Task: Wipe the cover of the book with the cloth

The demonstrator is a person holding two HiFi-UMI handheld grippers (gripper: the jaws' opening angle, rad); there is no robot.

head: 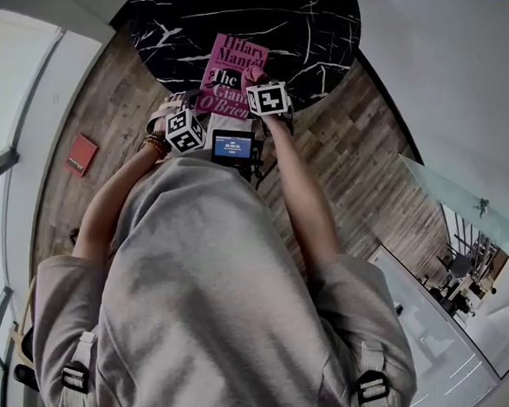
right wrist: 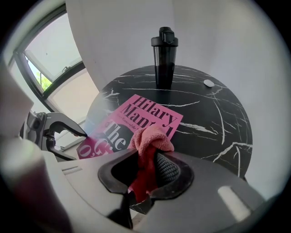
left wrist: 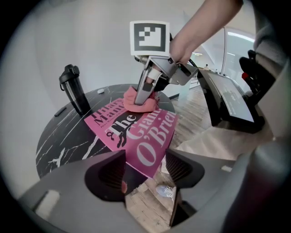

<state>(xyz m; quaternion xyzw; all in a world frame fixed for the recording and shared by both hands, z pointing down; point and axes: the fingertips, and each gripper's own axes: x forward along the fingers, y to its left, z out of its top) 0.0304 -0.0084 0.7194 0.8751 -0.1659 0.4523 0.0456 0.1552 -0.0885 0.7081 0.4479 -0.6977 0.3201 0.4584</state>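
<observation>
Jaws of the right gripper [right wrist: 145, 170] are closed on the cloth [right wrist: 151, 139], a salmon-pink wad pinched between the pads with a bunched fold standing out past them.

Right gripper view: the book [right wrist: 132, 119] lies flat and face up on the desk [right wrist: 213, 123]. The cloth hangs over the book's middle. A black bottle [right wrist: 164, 59] stands upright beyond the book's far edge, well apart from it.

Left gripper view: jaws of the left gripper [left wrist: 145, 170] stand wide apart. The book's near corner juts past the desk edge towards the gap between them, but neither pad presses on it. The cloth rests on the book's upper half, under the right gripper.

Head view: both grippers sit at the book's near end, left at its lower left corner, right over its centre.

Appearance: magenta cover, large white and black lettering, thin spine, no visible damage.

Handling, as judged: a light paperback with a smooth, slightly flexible cover, likely to slide on the polished desk under wiping strokes. The overhanging near corner is the sensible place to pinch it steady. The cloth is soft and needs only moderate pressure.
</observation>
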